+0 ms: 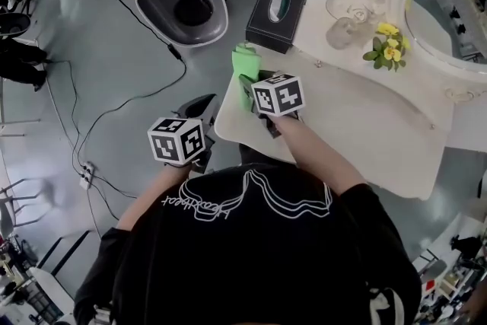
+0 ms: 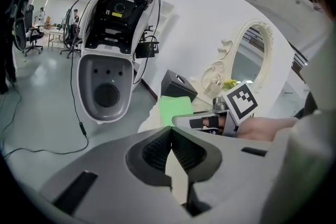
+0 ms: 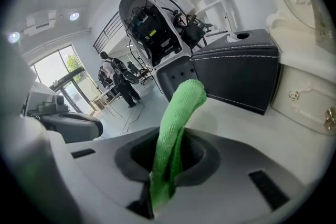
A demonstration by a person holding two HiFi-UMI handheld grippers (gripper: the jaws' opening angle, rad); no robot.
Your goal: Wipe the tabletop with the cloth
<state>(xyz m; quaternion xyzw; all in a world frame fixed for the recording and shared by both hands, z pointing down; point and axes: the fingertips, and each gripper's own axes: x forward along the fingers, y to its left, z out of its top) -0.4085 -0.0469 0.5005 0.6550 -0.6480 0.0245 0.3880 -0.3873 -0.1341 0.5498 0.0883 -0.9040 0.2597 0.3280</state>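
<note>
A bright green cloth [image 1: 244, 62] hangs pinched in my right gripper [image 1: 249, 85] over the near left corner of the white tabletop [image 1: 358, 122]. The right gripper view shows the cloth [image 3: 177, 118] clamped between the shut jaws of that gripper [image 3: 167, 162] and sticking up and forward over the tabletop [image 3: 257, 131]. My left gripper [image 1: 199, 107] hovers off the table's left edge, above the floor. In its own view the left gripper [image 2: 170, 132] is shut with nothing in it, and the cloth [image 2: 176, 108] and right gripper [image 2: 210, 122] lie ahead.
A black tissue box [image 1: 276, 11] stands at the table's far left corner. Behind the tabletop are a glass [image 1: 346, 31], yellow flowers [image 1: 388, 46] and an ornate white mirror [image 1: 426, 4]. A large white machine shell [image 1: 183, 4] and cables [image 1: 114, 106] occupy the floor to the left.
</note>
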